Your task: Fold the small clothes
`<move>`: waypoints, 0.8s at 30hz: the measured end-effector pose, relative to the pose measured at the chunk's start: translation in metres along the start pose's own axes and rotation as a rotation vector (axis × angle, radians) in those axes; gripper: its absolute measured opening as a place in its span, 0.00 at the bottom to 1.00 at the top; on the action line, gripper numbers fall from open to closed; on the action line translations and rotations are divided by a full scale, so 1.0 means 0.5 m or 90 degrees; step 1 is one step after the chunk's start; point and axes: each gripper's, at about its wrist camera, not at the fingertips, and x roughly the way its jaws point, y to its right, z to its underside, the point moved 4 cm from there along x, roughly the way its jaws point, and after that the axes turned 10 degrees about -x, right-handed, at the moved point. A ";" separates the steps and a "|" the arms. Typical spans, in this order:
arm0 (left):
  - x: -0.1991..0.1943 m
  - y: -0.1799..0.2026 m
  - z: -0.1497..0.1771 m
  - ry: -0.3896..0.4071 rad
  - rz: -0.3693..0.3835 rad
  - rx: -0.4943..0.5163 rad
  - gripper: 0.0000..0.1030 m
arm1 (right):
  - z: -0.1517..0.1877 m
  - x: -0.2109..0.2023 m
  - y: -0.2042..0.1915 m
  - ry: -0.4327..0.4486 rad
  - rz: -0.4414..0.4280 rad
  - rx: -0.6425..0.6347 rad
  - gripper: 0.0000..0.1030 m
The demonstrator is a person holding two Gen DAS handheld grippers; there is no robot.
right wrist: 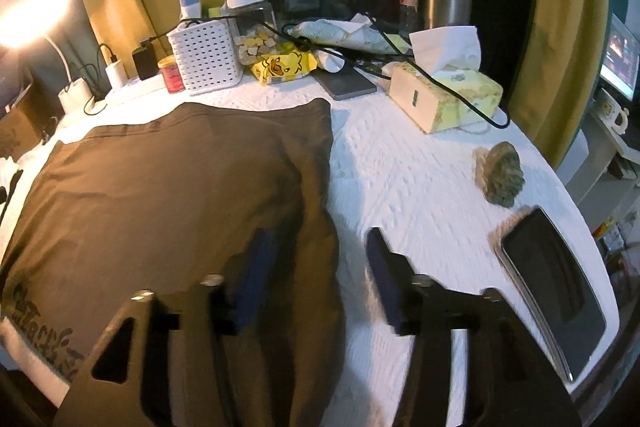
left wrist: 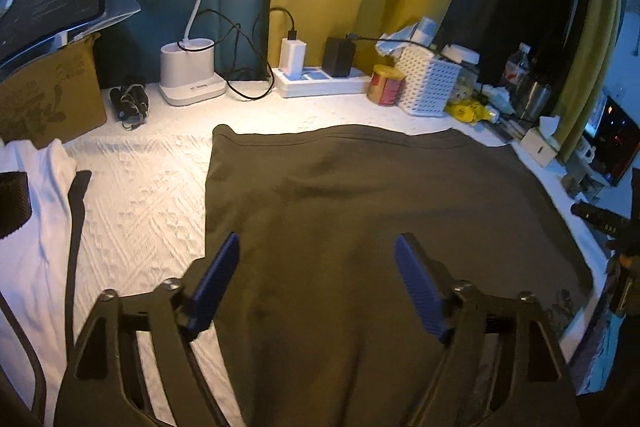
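while left gripper [left wrist: 316, 283] hangs spread over near part of brown garment [left wrist: 360, 207], both fingers above cloth, pinching nothing. right gripper [right wrist: 320, 279] also spread, straddling garment's right edge: one finger over cloth, other over white table cover [right wrist: 420, 187]. garment lies flat, stretching away from both toward white basket [right wrist: 206, 61]. judgement: right gripper nearer free edge, better placed to grab it.

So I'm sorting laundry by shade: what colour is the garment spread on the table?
Dark olive-brown garment, clearest in the left wrist view.
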 end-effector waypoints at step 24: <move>-0.097 0.045 0.133 0.011 0.026 0.027 0.79 | 0.139 -0.102 -0.084 -0.026 -0.022 -0.020 0.63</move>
